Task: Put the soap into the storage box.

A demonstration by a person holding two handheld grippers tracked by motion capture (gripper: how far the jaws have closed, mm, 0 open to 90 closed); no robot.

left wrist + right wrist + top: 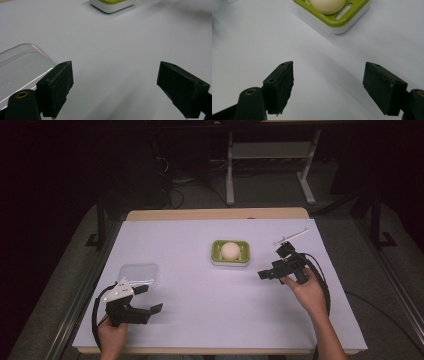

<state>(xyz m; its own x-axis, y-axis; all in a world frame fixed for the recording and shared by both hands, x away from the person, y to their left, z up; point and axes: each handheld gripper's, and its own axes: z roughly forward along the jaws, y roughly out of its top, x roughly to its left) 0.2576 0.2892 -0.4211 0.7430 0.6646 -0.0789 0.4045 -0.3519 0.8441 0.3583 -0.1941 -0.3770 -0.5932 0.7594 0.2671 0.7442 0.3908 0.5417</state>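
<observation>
A pale egg point(230, 250) sits in a green-and-white slotted holder point(215, 256) near the middle of the white table cover. My right gripper point(272, 263) hovers just right of the holder, jaws wide open and empty; in the right gripper view point(328, 77) the egg point(328, 5) and the holder point(342, 21) lie straight ahead. My left gripper point(149, 299) is at the front left, also open and empty, beside a clear plastic container point(139, 273). In the left gripper view point(115, 77) the container point(22, 65) is at the left and the holder point(112, 5) far ahead.
A thin white rod-like piece point(291, 236) lies on the table cover point(200, 310) behind the right gripper. A wooden table edge point(215, 214) runs along the back, with the dark floor and the legs of a stand beyond it.
</observation>
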